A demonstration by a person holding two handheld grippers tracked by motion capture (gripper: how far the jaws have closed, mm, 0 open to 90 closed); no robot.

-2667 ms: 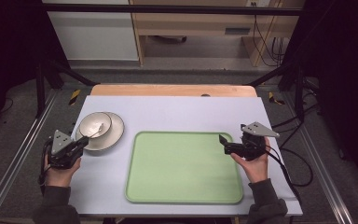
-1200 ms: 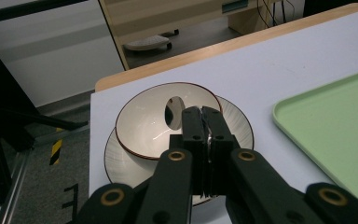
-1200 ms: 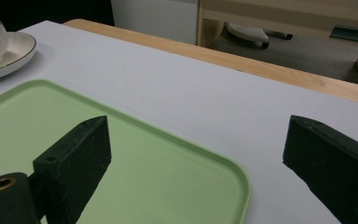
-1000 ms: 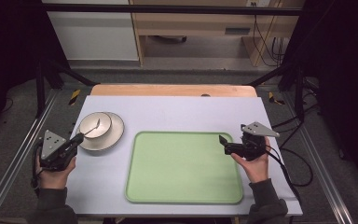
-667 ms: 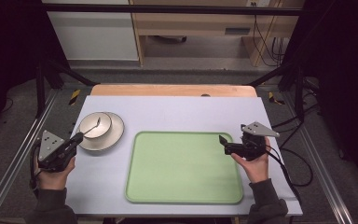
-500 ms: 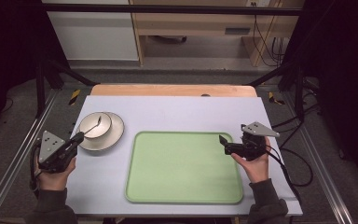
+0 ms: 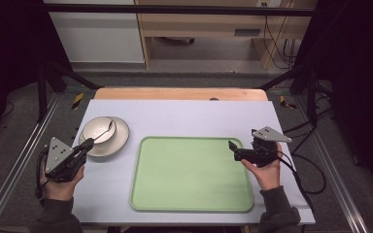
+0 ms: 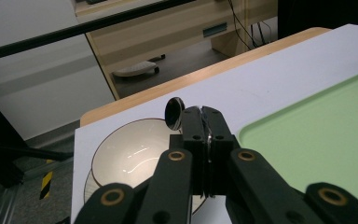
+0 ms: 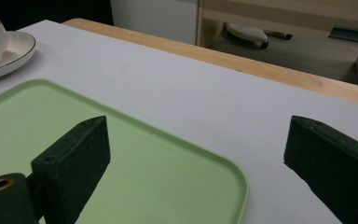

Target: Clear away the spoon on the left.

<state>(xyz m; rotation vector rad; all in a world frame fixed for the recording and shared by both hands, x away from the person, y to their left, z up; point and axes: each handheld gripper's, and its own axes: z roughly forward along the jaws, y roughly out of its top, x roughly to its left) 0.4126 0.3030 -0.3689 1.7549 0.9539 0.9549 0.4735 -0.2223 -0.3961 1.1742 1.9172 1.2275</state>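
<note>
At the lower left of the high view, the left gripper (image 7: 88, 143) is held in a hand (image 7: 58, 182) at the desk's left edge, its tips pointing up and right toward the crockery. In the left gripper view its jaws are pressed together on the handle of a metal spoon (image 8: 173, 113), whose round bowl sticks up just above the jaw tips; the handle itself is hard to follow, being mostly hidden between the jaws. Just right of that gripper, in the left half of the frame, a white bowl (image 7: 99, 130) sits on a white saucer (image 7: 118, 141) with a thin dark rim, and the spoon's bowl hangs over the white bowl.

In the middle of the light grey desk (image 7: 184, 116) lies a pale green tray (image 7: 189, 174), flat and bare, well apart from the saucer.

At the right of the frame, the right gripper (image 7: 232, 147) is held in the other hand (image 7: 264, 167), hovering over the tray's right edge and pointing left. In the right gripper view its jaws stand spread wide, nothing between them, with the tray's rounded corner below.
</note>
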